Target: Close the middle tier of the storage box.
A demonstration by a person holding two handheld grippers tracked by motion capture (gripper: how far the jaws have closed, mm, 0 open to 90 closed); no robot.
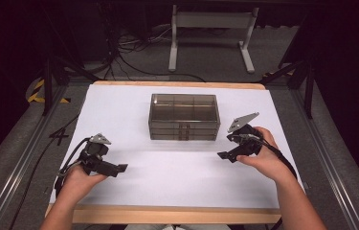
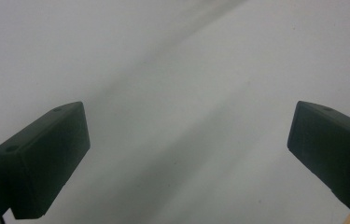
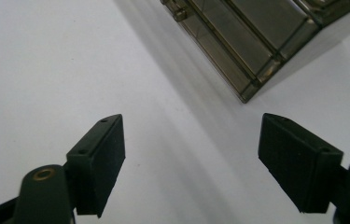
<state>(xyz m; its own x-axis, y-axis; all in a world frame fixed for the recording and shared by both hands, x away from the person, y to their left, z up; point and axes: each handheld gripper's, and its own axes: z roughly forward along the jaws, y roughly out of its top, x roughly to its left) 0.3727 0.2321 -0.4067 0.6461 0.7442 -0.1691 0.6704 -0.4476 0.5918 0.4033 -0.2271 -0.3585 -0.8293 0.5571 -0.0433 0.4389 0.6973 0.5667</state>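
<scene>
Both pairs of jaws stand wide apart and empty, the right gripper (image 1: 224, 155) near the smoky clear drawer box's (image 1: 184, 117) front right corner, the left gripper (image 1: 121, 168) farther off its front left, over the white table (image 1: 177, 177).

From above, my white table cover (image 1: 177, 167) is evenly lit while the surrounding floor falls dark. The smoky box (image 1: 184, 116) throws a soft shadow toward me. In my left gripper view the surface is hazy, with diffuse shadow bands; my right gripper view is sharper, its jaws slightly soft.
</scene>
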